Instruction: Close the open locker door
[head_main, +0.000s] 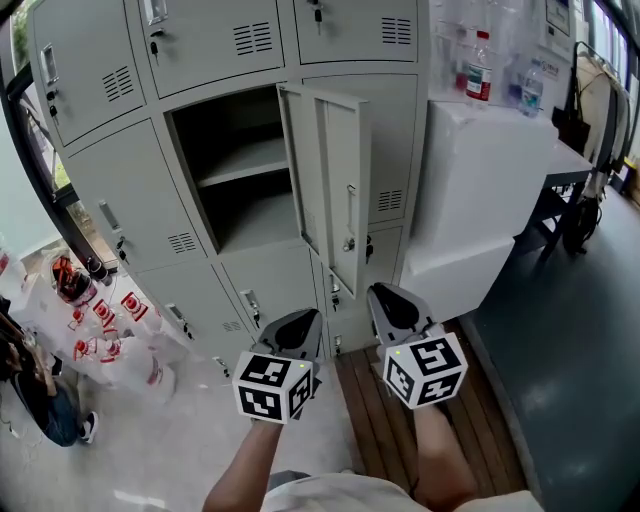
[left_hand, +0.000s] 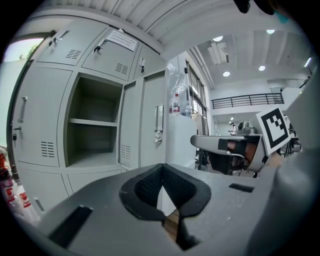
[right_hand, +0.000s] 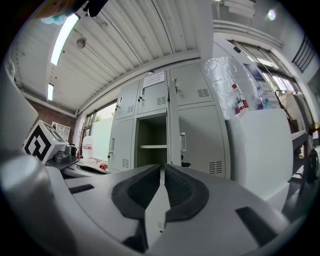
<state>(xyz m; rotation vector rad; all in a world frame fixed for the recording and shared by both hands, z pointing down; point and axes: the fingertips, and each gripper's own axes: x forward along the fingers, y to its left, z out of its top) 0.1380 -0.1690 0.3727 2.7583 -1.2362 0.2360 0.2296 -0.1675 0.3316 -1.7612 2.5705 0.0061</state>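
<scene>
The door (head_main: 330, 190) stands swung out from the open locker (head_main: 240, 175), its edge facing the head camera. Below the door and apart from it, the left hand-held gripper (head_main: 298, 322) and the right hand-held gripper (head_main: 392, 300) are both clenched on nothing. Right of the door stands a white box (head_main: 480, 190).

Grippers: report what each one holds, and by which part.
Nothing is held. The left gripper and right gripper both have their jaws shut on nothing, short of the open locker door.
</scene>
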